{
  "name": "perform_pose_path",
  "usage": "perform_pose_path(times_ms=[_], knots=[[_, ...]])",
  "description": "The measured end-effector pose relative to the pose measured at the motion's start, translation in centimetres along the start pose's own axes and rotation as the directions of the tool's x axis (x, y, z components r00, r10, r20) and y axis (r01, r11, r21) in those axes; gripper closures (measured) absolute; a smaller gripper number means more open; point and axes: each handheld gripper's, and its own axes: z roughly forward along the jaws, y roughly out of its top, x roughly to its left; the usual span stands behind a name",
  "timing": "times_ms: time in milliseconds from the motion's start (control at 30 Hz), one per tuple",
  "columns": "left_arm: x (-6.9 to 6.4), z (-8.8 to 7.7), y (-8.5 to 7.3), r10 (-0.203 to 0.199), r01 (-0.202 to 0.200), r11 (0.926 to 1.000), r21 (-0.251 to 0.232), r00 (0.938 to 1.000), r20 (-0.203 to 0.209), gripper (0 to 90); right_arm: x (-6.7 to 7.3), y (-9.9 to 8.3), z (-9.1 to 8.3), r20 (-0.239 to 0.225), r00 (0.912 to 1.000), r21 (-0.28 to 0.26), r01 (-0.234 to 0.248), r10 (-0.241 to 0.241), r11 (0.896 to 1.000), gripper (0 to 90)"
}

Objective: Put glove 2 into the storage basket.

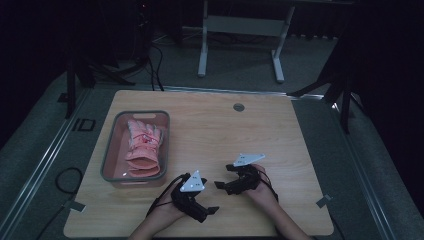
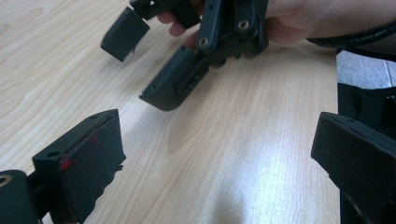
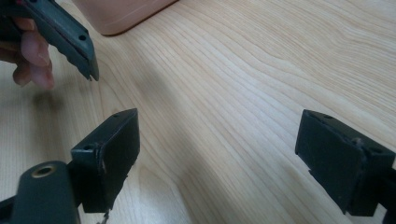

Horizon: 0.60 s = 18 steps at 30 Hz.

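Black jaws, spread wide with nothing between them, frame the near edge of the table (image 1: 280, 150) in both gripper views: I hold my left gripper (image 1: 210, 210) and my right gripper (image 1: 222, 184) low over the pale wood, close together and angled toward each other, so that each camera catches the other tool. From the left gripper view, the right gripper (image 2: 140, 65) hangs just off the board with its two jaws parted and my fingers (image 2: 175, 29) curled round its frame; from the right gripper view, one toothed jaw of the left gripper (image 3: 65, 37) cuts in at the upper left beside my fingertips (image 3: 35, 70). Neither tool grips or touches anything. I judge this a resting stance, jaws ready, before any reach. The work lies to my left: a grey basket (image 1: 111, 150) sits on the table's left half, and inside it a pink glove (image 1: 145, 147) lies flat with its fingers pointing away from me and its cuff toward me. Its pink corner (image 3: 121, 14) shows at the top of the right gripper view. Basket and glove stand apart from both grippers, the left one being nearer, so it looks the likelier to go in first.
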Motion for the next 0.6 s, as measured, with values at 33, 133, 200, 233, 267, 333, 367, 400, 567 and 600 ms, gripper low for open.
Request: perform_pose_path(times_ms=[33, 133, 200, 233, 267, 333, 367, 400, 567, 600], knots=[[-0.03, 0.06, -0.03, 0.0, 0.0, 1.0, 0.001, 1.0, 0.002, 2.6, -0.04, -0.07, -0.13, -0.002, 1.0, -0.006, 0.002, -0.003, 1.0, 13.9], [-0.1, 0.11, -0.14, -0.006, 0.006, 1.0, 0.003, 1.0, 0.004, 2.5, -0.05, -0.38, -0.44, -0.018, 0.9998, -0.022, 0.011, -0.012, 1.0, 13.8], [-0.07, 0.05, -0.32, -0.01, 0.01, 0.9999, 0.004, 1.0, -0.001, 2.5, -0.04, -0.51, -0.5, -0.023, 0.9996, -0.028, 0.017, -0.017, 0.999, 13.8], [-0.03, 0.03, -0.42, -0.01, 0.01, 0.9999, 0.003, 0.9999, -0.003, 2.5, 0.02, -0.79, -0.59, -0.017, 0.9992, -0.023, 0.035, -0.035, 0.999, 13.8], [0.01, 0.01, -0.52, -0.008, 0.008, 1.0, 0.006, 0.9999, -0.009, 2.5, 0.03, -0.87, -0.6, -0.01, 0.9992, -0.02, 0.037, -0.037, 0.999, 13.8], [0.05, 0.06, -0.67, -0.008, 0.008, 0.9999, 0.013, 0.9999, -0.012, 2.6, -0.02, -0.93, -0.59, -0.003, 0.9992, -0.018, 0.04, -0.04, 0.999, 13.8], [0.04, 0.08, -0.75, -0.001, 0.001, 1.0, 0.009, 0.9999, -0.013, 2.6, -0.04, -0.94, -0.58, 0.001, 0.9992, -0.02, 0.04, -0.04, 0.999, 13.8], [0.02, 0.1, -0.79, -0.001, 0.001, 1.0, 0.008, 0.9999, -0.011, 2.5, -0.07, -0.95, -0.57, 0.003, 0.9992, -0.021, 0.041, -0.041, 0.999, 13.8], [0.09, 0.35, -0.96, -0.01, 0.01, 0.9998, 0.019, 0.9999, -0.004, 2.6, -0.2, -0.95, -0.56, 0.007, 0.9992, -0.02, 0.039, -0.039, 0.999, 13.8], [0.08, 0.39, -0.99, -0.007, 0.007, 0.9998, 0.02, 1.0, -0.004, 2.6, -0.22, -0.95, -0.58, 0.009, 0.9992, -0.022, 0.038, -0.038, 0.999, 13.8]])
